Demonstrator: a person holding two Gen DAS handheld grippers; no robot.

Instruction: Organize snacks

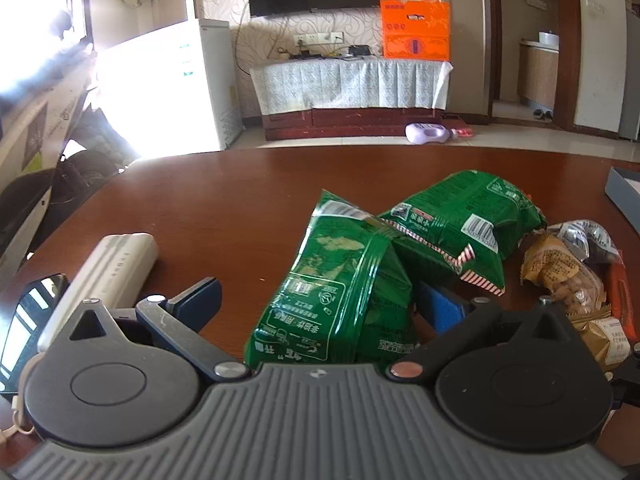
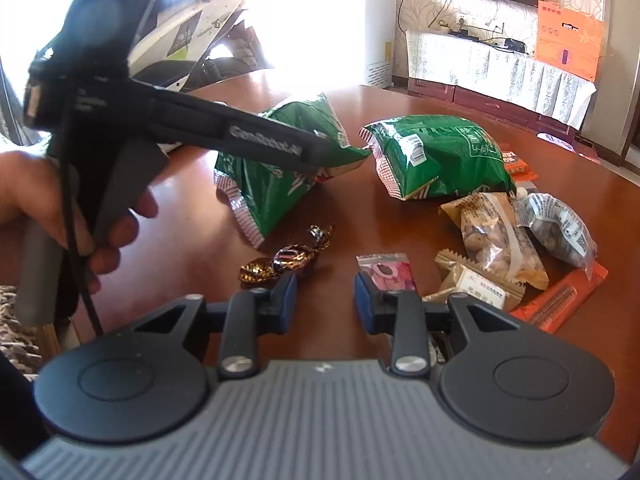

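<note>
At nine o'clock in the left wrist view a white remote-like case (image 1: 116, 264) lies on the brown table (image 1: 224, 200), with a dark phone (image 1: 28, 316) just beside it at the near edge. The left gripper (image 1: 320, 304) has its jaws spread wide, and a green snack bag (image 1: 340, 292) stands tilted between them; the left finger (image 1: 196, 300) is clear of the bag, while the right finger is partly hidden behind it, so whether the bag is pinched cannot be told. From the right wrist view, that same gripper comes in from ten o'clock, held by the person's left hand (image 2: 80, 216), its tip over the green snack bag (image 2: 276, 168). A second green bag (image 1: 460, 224) lies at one o'clock of the first, touching it in the left wrist view and lying a little apart in the right wrist view (image 2: 436, 156). Toward three o'clock sits a heap of small packets: a clear peanut packet (image 1: 568, 276), a grey nut packet (image 2: 560, 228), a tan biscuit packet (image 2: 476, 280) and an orange bar (image 2: 560, 300). In the right wrist view the right gripper (image 2: 326, 300) hangs low over the table, jaws moderately apart and holding nothing; a gold-wrapped candy (image 2: 288, 260) lies at eleven o'clock of it, and a pink packet (image 2: 388, 272) lies against its right finger. Far back, an orange box (image 1: 416, 30) stands on a cloth-covered cabinet (image 1: 348, 84).
</note>
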